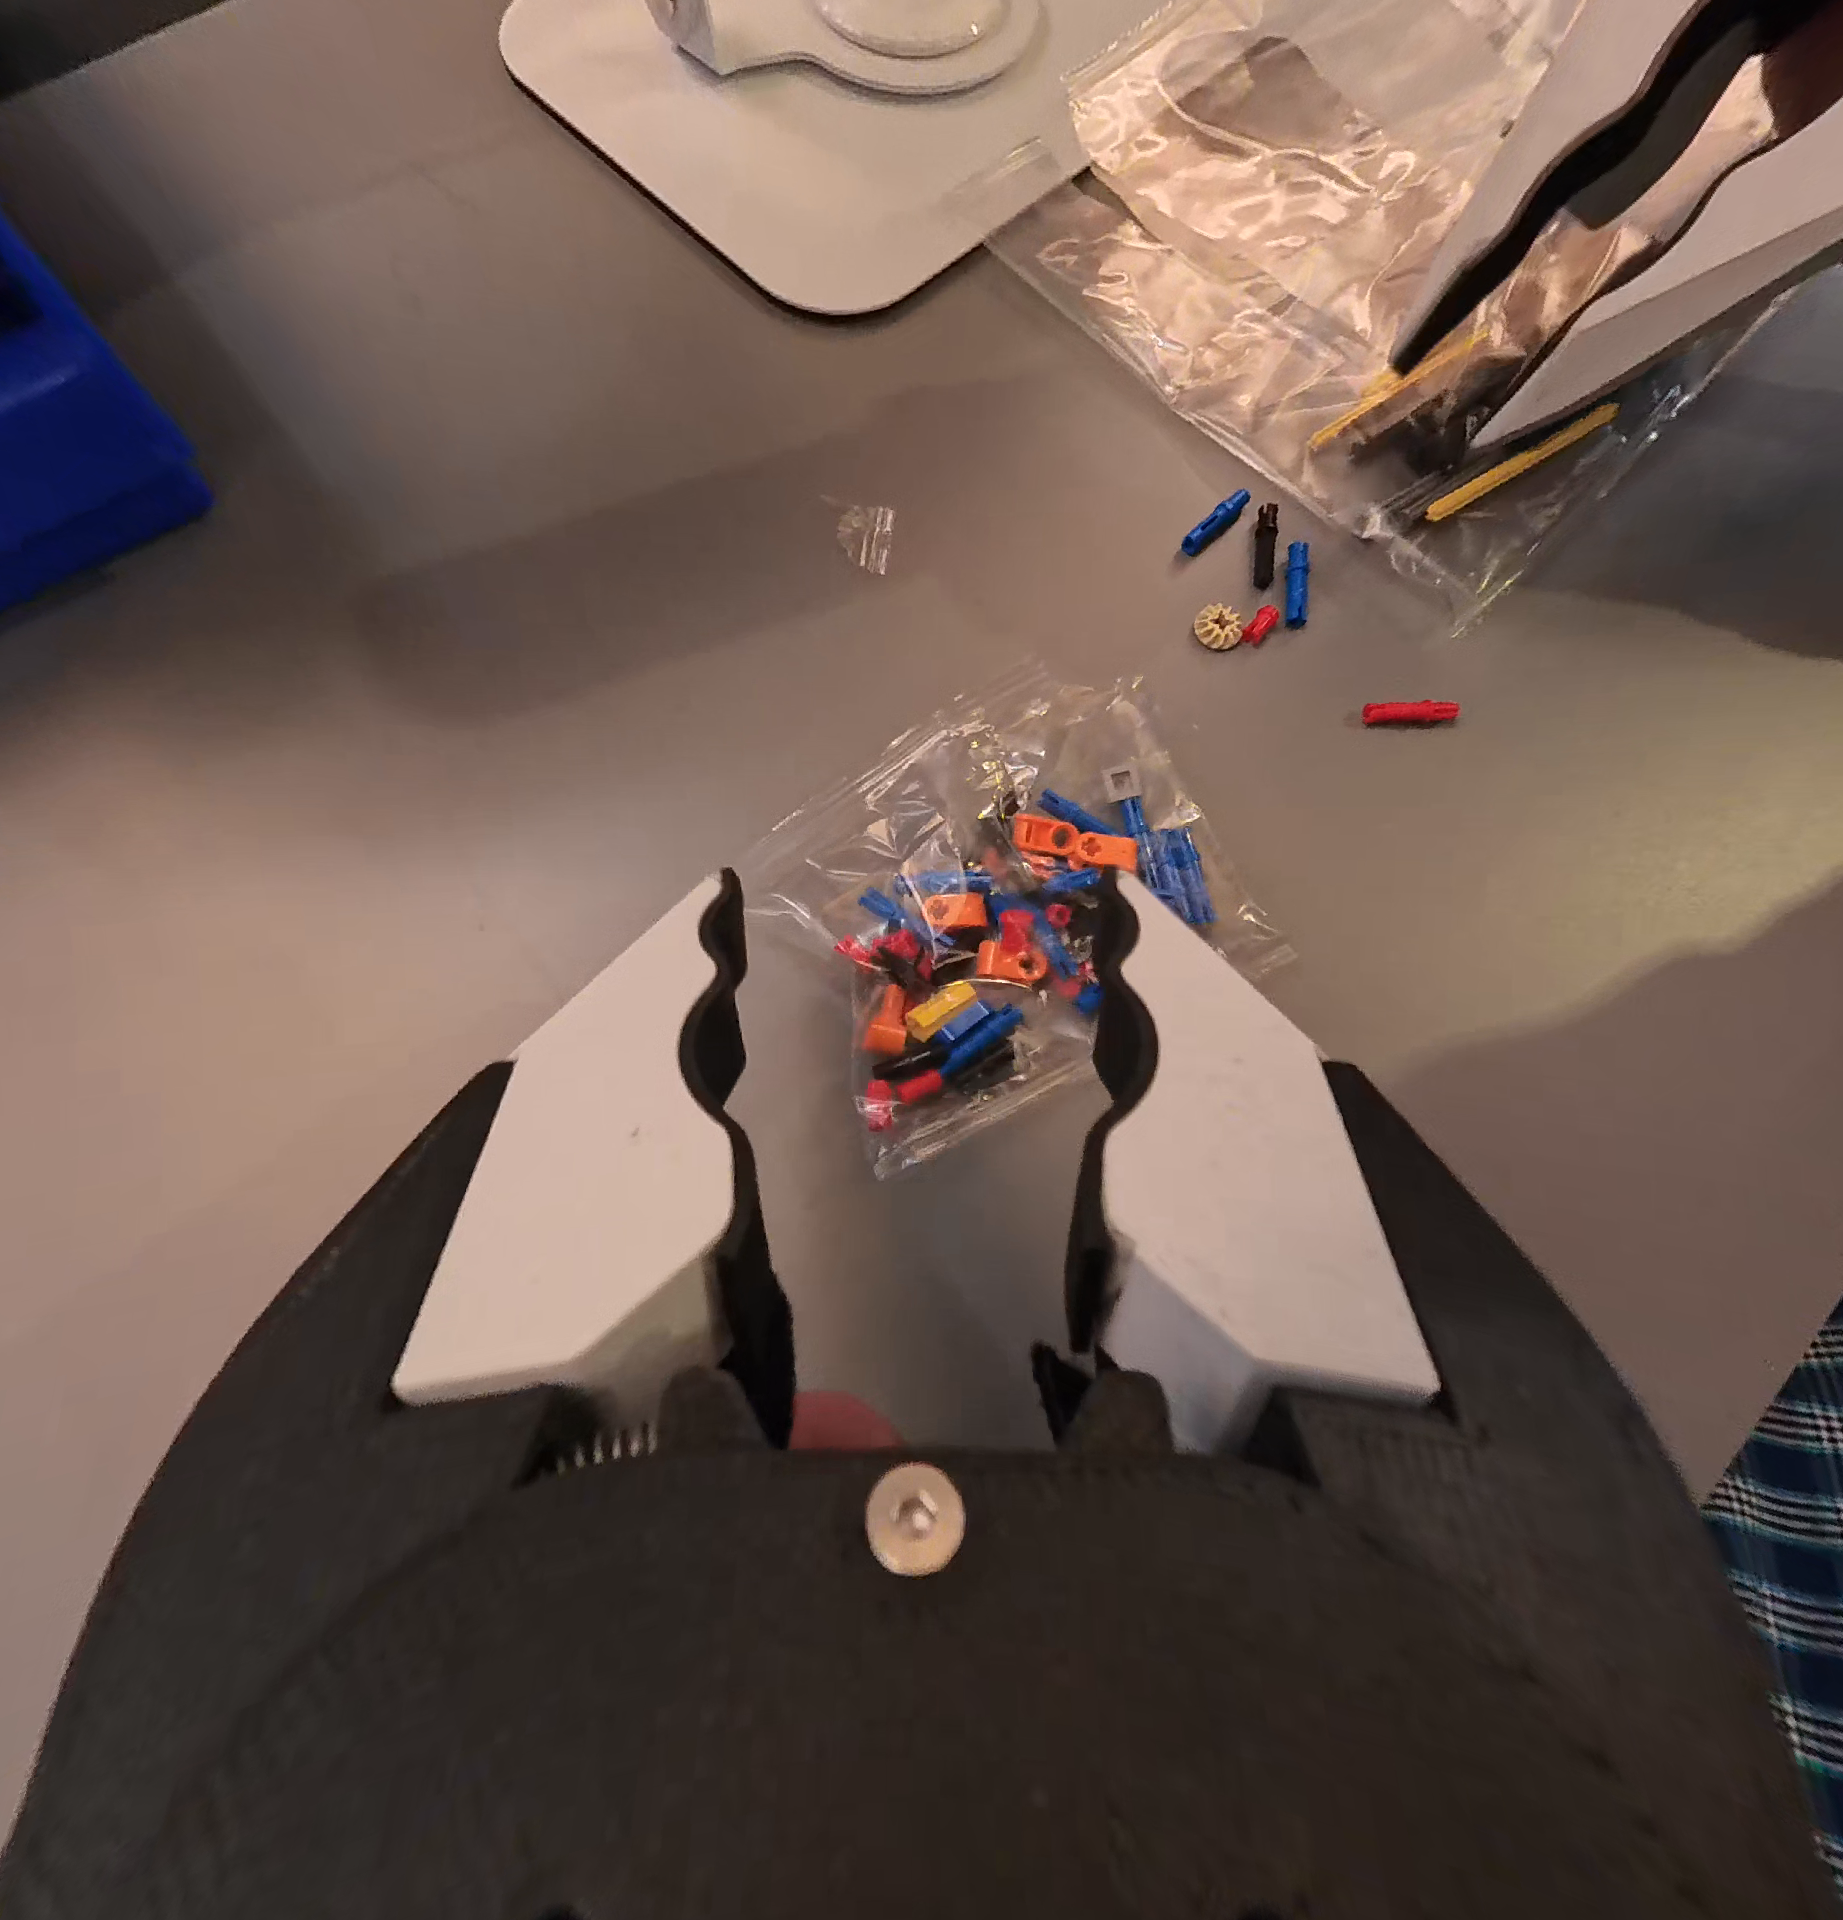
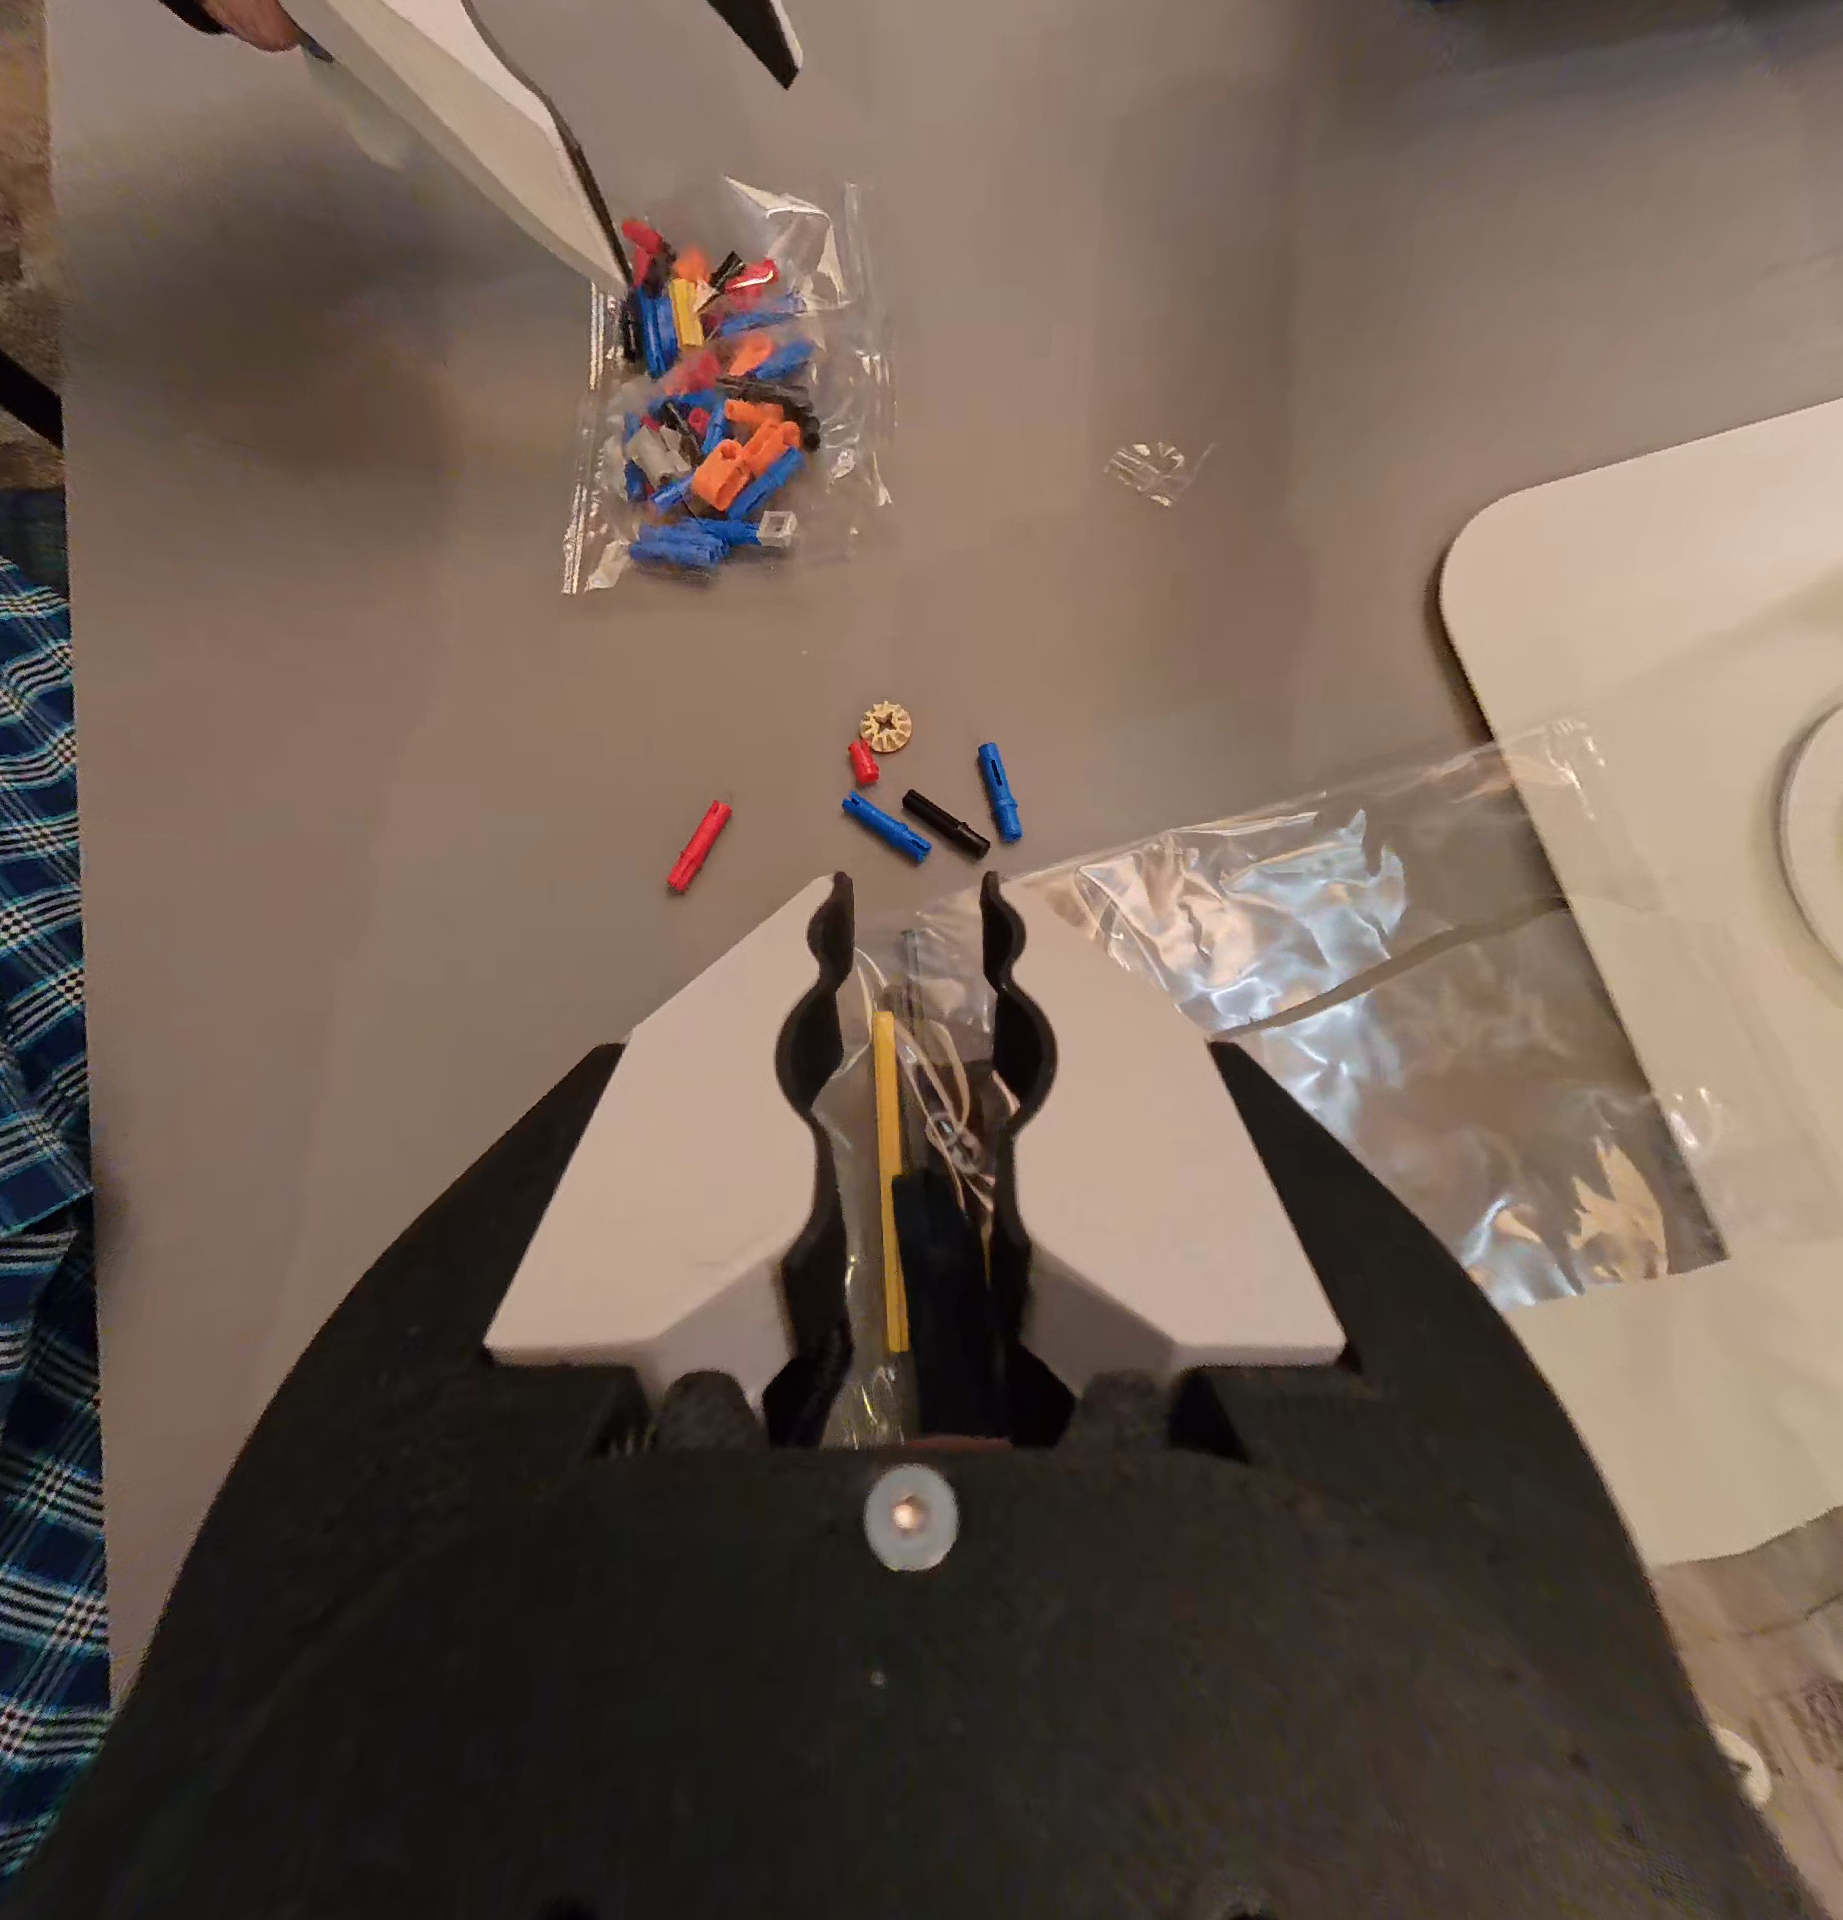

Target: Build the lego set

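My left gripper point(image 1: 919, 894) is open and hovers just above a small clear bag point(image 1: 1000, 935) filled with blue, orange, red, black and yellow Lego pins and connectors. The bag also shows in the right wrist view point(image 2: 730, 405), with the left gripper point(image 2: 704, 175) over its far end. My right gripper point(image 2: 917, 885) is closed around the end of a large clear bag point(image 2: 1312, 1018) that holds a yellow axle point(image 2: 888, 1174) and black parts. Loose on the table lie a tan gear point(image 2: 886, 725), two blue pins point(image 2: 886, 827), a black pin point(image 2: 945, 824) and two red pins point(image 2: 699, 845).
A white rounded base plate point(image 1: 792, 208) sits at the far side, partly under the large bag point(image 1: 1260, 229). A blue bin point(image 1: 44, 416) stands at the left. A scrap of clear plastic point(image 1: 867, 535) lies mid-table. A plaid sleeve point(image 2: 13, 935) is at the table edge.
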Demonstrator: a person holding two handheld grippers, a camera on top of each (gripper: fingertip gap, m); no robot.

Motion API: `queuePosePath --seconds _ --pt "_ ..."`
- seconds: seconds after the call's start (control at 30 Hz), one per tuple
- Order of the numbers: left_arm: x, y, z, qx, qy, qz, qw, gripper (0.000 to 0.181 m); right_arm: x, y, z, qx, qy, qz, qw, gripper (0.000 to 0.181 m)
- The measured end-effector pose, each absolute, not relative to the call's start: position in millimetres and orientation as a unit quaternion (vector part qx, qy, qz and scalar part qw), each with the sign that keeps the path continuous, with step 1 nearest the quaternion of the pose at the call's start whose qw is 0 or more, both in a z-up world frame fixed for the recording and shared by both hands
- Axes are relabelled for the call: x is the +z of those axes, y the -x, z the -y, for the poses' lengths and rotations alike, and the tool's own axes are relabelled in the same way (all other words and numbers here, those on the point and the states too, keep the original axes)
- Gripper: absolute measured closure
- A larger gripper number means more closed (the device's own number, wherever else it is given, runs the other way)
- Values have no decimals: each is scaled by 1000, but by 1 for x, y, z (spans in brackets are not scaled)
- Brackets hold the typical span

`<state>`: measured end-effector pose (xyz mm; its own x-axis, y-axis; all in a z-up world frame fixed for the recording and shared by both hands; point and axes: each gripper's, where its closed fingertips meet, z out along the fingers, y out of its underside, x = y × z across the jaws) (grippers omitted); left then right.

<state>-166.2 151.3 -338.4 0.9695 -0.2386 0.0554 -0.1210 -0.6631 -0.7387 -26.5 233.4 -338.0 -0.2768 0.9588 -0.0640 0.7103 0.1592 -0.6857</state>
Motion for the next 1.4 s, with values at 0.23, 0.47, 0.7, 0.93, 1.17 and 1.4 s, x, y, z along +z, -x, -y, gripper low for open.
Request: queuePosePath --seconds 0.23,0.47,0.7,0.93,1.17,1.4 --pt "-341 163 -145 -66 911 -109 392 118 -347 36 -226 297 550 758 189 162" --pt "-345 165 -145 -69 911 -111 391 119 -359 46 -227 268 526 788 174 170" --pt "-346 170 -145 -71 911 -105 393 119 -369 50 -234 237 486 827 152 171" --pt "-347 173 -146 -72 911 -101 393 119 -375 52 -234 240 479 834 133 176" --pt "-349 175 -147 -71 912 -97 393 119 -375 54 -234 243 477 833 138 179" --pt "-346 184 -141 -57 914 -91 391 120 -370 54 -234 255 488 821 153 179"
